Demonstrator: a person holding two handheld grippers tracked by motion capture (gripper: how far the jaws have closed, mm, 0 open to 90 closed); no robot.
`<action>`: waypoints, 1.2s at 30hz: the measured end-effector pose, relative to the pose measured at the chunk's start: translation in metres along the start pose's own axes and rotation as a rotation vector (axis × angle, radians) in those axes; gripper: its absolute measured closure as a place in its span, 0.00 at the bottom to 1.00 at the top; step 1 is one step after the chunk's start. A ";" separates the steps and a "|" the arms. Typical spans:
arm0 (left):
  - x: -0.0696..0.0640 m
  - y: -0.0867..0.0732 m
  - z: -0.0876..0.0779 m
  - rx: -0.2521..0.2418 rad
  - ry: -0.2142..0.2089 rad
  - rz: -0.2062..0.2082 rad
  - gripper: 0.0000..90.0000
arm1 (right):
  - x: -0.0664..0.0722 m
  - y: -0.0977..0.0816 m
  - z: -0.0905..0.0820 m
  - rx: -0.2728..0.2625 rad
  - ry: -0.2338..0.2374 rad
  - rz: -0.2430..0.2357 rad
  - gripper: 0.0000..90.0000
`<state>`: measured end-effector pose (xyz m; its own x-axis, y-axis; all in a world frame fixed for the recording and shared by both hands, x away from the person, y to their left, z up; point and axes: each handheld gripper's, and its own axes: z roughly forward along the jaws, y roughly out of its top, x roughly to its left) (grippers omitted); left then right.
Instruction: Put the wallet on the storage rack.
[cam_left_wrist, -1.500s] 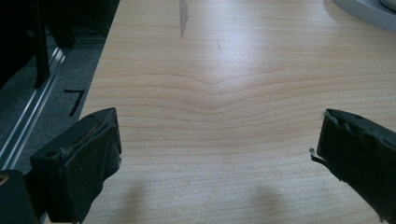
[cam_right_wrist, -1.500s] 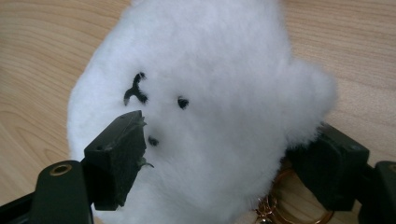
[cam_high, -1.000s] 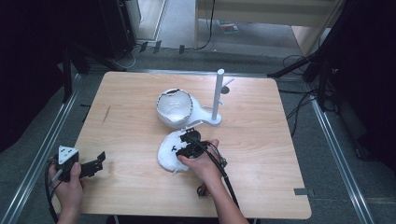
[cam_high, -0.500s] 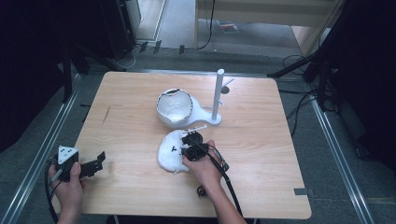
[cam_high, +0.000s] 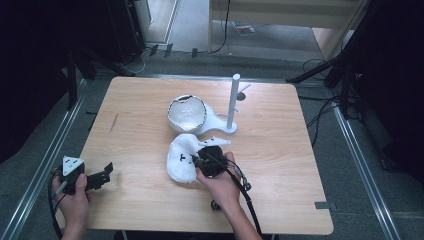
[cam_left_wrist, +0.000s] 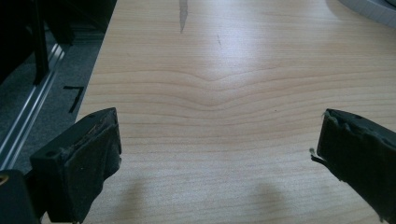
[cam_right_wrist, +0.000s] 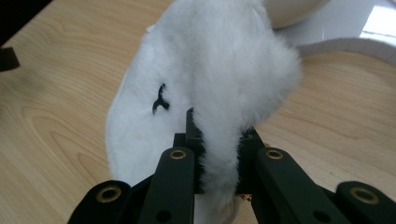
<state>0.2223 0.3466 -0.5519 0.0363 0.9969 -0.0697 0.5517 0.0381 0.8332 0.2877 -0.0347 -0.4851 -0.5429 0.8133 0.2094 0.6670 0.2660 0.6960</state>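
Right gripper (cam_high: 200, 161), clamped on the near-right edge of the white plush cover (cam_high: 181, 157) at mid-tabletop, lies just near of the white stand (cam_high: 231, 102) and its bowl-shaped form (cam_high: 186, 114); left gripper (cam_high: 106, 170) rests agape far left.

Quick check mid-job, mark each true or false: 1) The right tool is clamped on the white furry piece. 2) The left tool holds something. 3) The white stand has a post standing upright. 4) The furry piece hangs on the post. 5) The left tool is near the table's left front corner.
1) True: the right tool has its jaws shut on a fold of the furry piece.
2) False: the left tool is open, with bare table between its jaws.
3) True: the post stands upright on the stand.
4) False: it lies on the table in front of the stand, in the right tool's grip.
5) True.
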 end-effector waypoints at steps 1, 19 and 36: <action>0.000 0.000 0.000 0.000 0.000 0.000 0.00 | 0.001 0.001 -0.003 -0.016 0.003 -0.001 0.92; 0.001 0.000 0.000 0.002 -0.001 0.000 0.00 | 0.005 0.015 -0.040 -0.229 -0.037 -0.026 0.91; 0.001 0.000 0.000 0.003 -0.002 -0.007 0.00 | 0.012 0.033 -0.053 -0.387 -0.103 -0.080 0.91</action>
<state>0.2227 0.3473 -0.5518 0.0344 0.9964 -0.0769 0.5541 0.0450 0.8313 0.2764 -0.0435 -0.4232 -0.5179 0.8509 0.0876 0.3729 0.1325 0.9183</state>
